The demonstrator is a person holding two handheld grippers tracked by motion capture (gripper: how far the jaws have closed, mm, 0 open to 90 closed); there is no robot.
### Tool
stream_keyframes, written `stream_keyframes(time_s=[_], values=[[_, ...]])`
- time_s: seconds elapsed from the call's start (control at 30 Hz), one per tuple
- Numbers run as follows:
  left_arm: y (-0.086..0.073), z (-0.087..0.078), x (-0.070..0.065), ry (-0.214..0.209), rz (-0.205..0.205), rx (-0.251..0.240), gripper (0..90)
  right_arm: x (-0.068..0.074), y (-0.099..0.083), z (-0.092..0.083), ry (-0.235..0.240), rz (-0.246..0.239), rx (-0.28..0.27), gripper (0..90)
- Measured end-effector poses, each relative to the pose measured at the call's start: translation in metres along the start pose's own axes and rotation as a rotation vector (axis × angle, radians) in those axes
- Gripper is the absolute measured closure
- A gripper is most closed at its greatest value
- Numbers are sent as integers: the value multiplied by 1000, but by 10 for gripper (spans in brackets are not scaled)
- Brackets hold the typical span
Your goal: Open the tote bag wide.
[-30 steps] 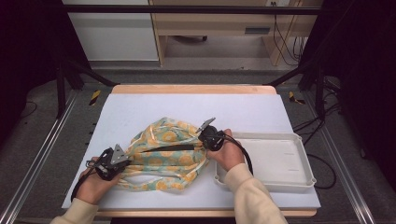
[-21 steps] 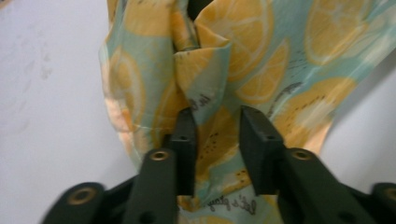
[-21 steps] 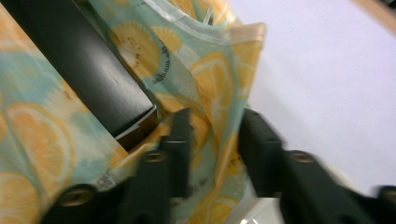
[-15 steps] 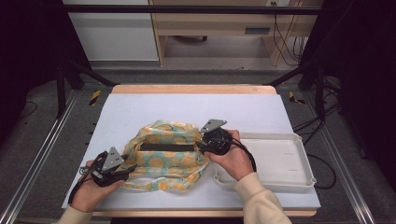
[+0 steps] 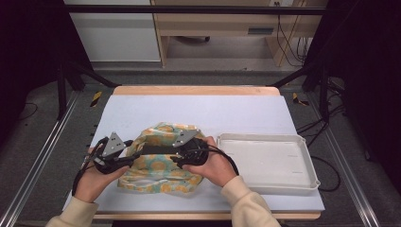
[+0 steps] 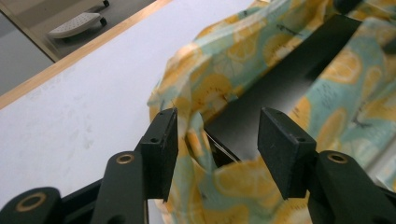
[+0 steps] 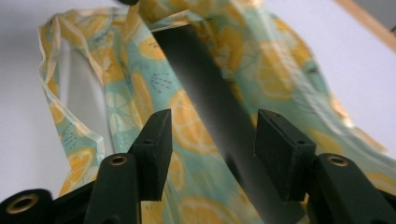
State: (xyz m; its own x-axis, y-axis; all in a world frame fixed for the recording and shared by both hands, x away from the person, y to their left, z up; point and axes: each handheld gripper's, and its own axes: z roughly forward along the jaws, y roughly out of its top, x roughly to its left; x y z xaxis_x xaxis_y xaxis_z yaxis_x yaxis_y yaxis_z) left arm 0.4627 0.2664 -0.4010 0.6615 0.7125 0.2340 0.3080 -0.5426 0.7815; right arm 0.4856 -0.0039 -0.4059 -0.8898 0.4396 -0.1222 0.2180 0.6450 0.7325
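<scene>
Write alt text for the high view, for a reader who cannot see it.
A person's two hands hold the left gripper and right gripper at either end of a bunched lemon-print cloth with a black strip across it, on a white-topped table. Both grippers' jaws stand open. An empty white tray sits to the right of the cloth.

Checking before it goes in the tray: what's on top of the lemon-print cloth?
A black strip lies across the cloth, between the two claws. Whatever lies under the cloth is covered.
</scene>
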Motion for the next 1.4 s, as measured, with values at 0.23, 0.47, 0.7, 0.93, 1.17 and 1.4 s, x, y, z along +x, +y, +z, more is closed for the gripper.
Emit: stream_keyframes(time_s=[0.23, 0.47, 0.7, 0.93, 1.17, 1.4], values=[[0, 2, 7, 3, -43, -6, 511, 2, 4, 19, 46, -18, 25, 458], [-3, 1, 7, -1, -40, 4, 541, 12, 5, 24, 82, -67, 40, 718], [4, 8, 8, 4, -41, 11, 541, 24, 1, 19, 123, -108, 39, 899], [0, 22, 9, 39, -35, 46, 520, 43, -10, 19, 125, -119, 38, 897], [-15, 23, 8, 6, -81, 92, 540, 52, -17, 24, 141, -124, 44, 897], [-17, 20, 9, -4, -95, 98, 549, 55, -19, 27, 155, -128, 54, 896]])
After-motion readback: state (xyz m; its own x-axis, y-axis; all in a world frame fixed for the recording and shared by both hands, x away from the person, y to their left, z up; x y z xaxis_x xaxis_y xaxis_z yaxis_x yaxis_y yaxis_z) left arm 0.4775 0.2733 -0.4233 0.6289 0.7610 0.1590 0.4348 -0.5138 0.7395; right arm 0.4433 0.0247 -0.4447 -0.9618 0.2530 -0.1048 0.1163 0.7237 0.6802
